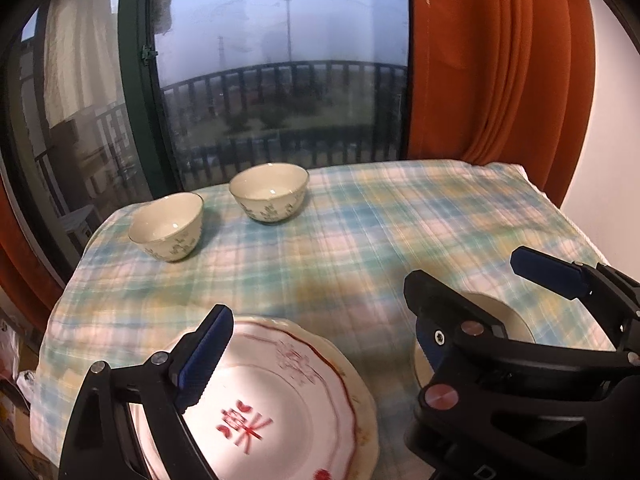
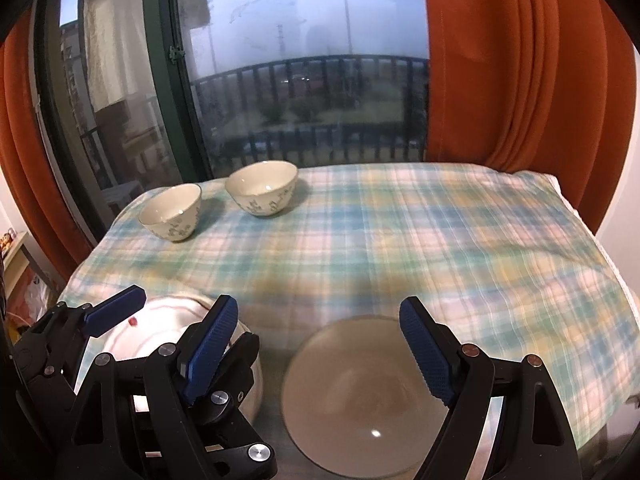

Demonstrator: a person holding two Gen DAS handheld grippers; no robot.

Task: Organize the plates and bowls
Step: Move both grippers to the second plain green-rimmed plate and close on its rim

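A: Where do the dishes sit?

B: Two patterned bowls [image 1: 269, 194] stand far left on the plaid cloth [image 1: 380, 232]. A red-marked plate [image 1: 280, 412] lies near, a plain plate [image 2: 360, 400] to its right.

A: And the grippers?

B: The left gripper [image 1: 316, 336] hangs above the red-marked plate, jaws spread, holding nothing. The right gripper [image 2: 320, 344] likewise gapes empty over the plain plate.

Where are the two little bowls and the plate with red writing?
Left bowl [image 1: 166, 226], left wrist view, on its inner wall.
Right bowl [image 1: 269, 192], left wrist view, on its inner wall.
Red-lettered plate [image 1: 280, 408], left wrist view, on its white centre.
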